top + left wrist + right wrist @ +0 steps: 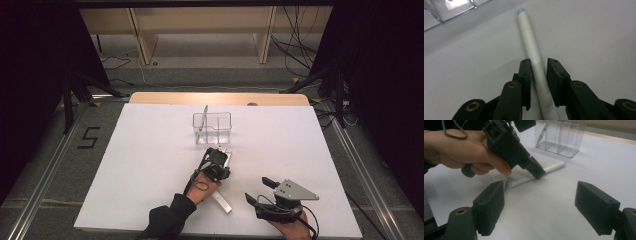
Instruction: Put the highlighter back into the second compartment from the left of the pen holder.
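Left gripper view | left gripper [539,65] straddles white pen [534,60] | table [599,37]

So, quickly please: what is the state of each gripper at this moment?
Left gripper: jaws straddle the white pen lying on the table; a gap remains at one pad, so not yet gripping.
Right gripper: open wide, holding nothing.

Long white marker pen [534,57] with pale blue end cap: smooth plastic, slight sheen. Clear three-compartment organiser [561,137]: glossy transparent plastic, bright reflections. White table top [150,165]: matt, smooth, paper-like. Black gripper jaws: matt hard plastic, brass-coloured metal rivets. Grey three-cornered plate [296,190]: dull metal.
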A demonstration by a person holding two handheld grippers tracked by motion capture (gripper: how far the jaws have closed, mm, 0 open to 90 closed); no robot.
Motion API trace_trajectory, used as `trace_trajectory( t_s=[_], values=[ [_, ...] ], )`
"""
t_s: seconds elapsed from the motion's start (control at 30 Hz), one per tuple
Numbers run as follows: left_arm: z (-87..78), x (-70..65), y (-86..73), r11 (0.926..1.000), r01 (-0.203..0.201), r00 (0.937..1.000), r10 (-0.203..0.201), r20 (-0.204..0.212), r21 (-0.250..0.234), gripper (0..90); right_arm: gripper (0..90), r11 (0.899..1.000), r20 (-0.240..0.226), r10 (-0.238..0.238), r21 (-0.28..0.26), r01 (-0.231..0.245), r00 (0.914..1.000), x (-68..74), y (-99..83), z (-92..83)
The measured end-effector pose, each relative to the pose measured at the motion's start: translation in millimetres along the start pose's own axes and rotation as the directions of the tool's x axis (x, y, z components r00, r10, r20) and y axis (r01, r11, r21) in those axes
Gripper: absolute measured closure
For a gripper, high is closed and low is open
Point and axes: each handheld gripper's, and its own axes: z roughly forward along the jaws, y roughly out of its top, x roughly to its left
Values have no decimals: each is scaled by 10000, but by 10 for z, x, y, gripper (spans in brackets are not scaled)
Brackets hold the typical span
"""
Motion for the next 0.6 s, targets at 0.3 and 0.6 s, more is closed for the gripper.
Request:
trace_trajectory(
  t_s=[0.3,0.6],
  values=[
    [-1,34,7,9999,137,9998,-137,136,11,777,245,10000,-12,-4,0,4,10000,0,0,-1],
    [-44,76,36,9993,141,9986,-124,505,-351,779,245,10000,14,41,-41,-41,10000,-5,1,-4]
  ],
)
